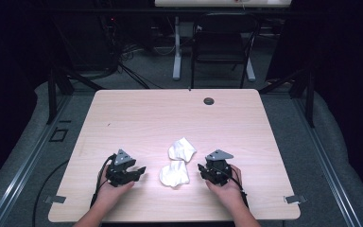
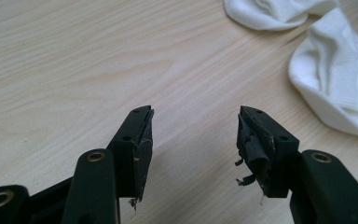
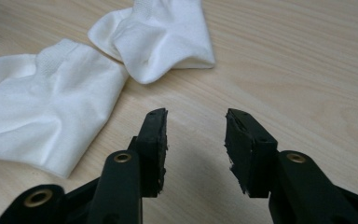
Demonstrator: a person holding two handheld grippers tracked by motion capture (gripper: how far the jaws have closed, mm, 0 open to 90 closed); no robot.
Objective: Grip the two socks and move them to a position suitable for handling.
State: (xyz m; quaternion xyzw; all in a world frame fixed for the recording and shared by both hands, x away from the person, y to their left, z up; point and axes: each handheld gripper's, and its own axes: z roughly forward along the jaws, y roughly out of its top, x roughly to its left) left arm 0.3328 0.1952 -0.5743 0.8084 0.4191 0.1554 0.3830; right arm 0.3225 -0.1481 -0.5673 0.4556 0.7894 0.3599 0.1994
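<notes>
Two crumpled white cotton socks (image 1: 175,173) touch end to end at table (image 1: 123,118) centre-front, between grippers. Left gripper (image 1: 139,171): jaws spread, empty. Right gripper (image 1: 202,169): jaws spread, empty, slightly nearer near sock.

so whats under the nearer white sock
The nearer sock lies straight on the wooden table, its far edge meeting the other sock. Whether anything sits beneath its bunched folds is covered.

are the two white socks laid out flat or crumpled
Crumpled. Both socks lie bunched with folds on the table, touching each other.
</notes>
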